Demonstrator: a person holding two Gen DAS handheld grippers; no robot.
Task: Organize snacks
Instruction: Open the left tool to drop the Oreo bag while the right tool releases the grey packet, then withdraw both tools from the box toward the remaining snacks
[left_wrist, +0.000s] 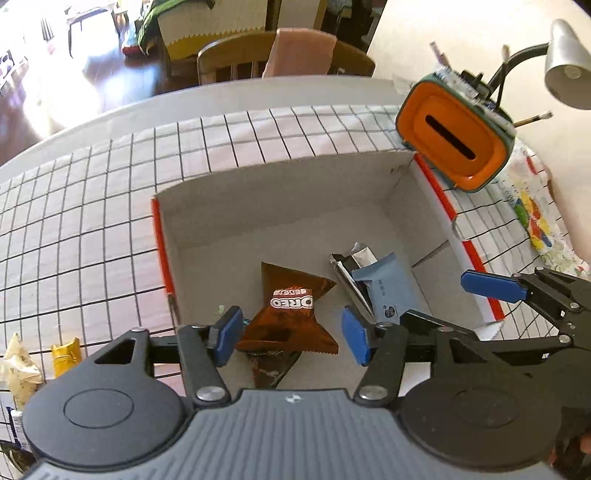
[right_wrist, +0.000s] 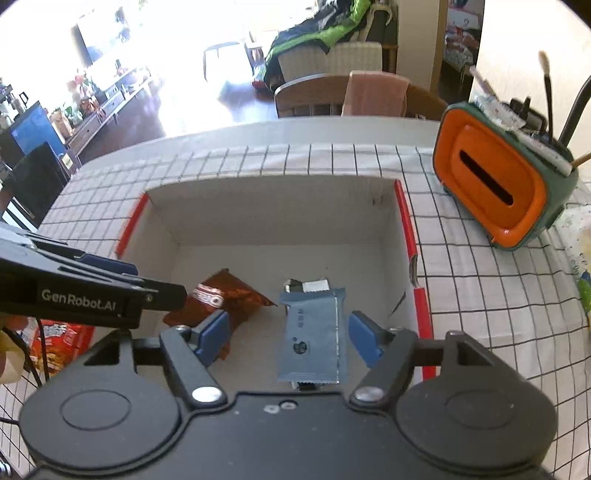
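Two snacks are lying on the floor of the open box (left_wrist: 280, 184): a brown Oreo pack (left_wrist: 291, 314) toward the left and a blue packet (right_wrist: 314, 332) toward the right, with a silver wrapper (left_wrist: 354, 258) poking out from under the blue one. The left gripper (left_wrist: 291, 334) is hanging over the Oreo pack with its jaws about half open and nothing between the pads; the right gripper (right_wrist: 286, 338) is doing the same over the blue packet, half open and holding nothing. Both packs look released, so the step in hand is probably clearing the box and going for more.

To do that well, each gripper should be lifting straight out before swinging sideways, so that a finger is not catching the box's red-edged wall or dragging a pack along. The two grippers are sitting close together over the box, so they should be parting outward, not crossing.

More snacks are waiting outside: a gold wrapper (left_wrist: 66, 356) and a pale one (left_wrist: 18, 369) at the left on the checked cloth (left_wrist: 92, 221), and a red bag (right_wrist: 55, 343) partly behind the left gripper. The gripper bodies are hiding the near wall of the box. What lies under the blue packet is hard to make out, and the orange holder (right_wrist: 495, 184) is not part of this.
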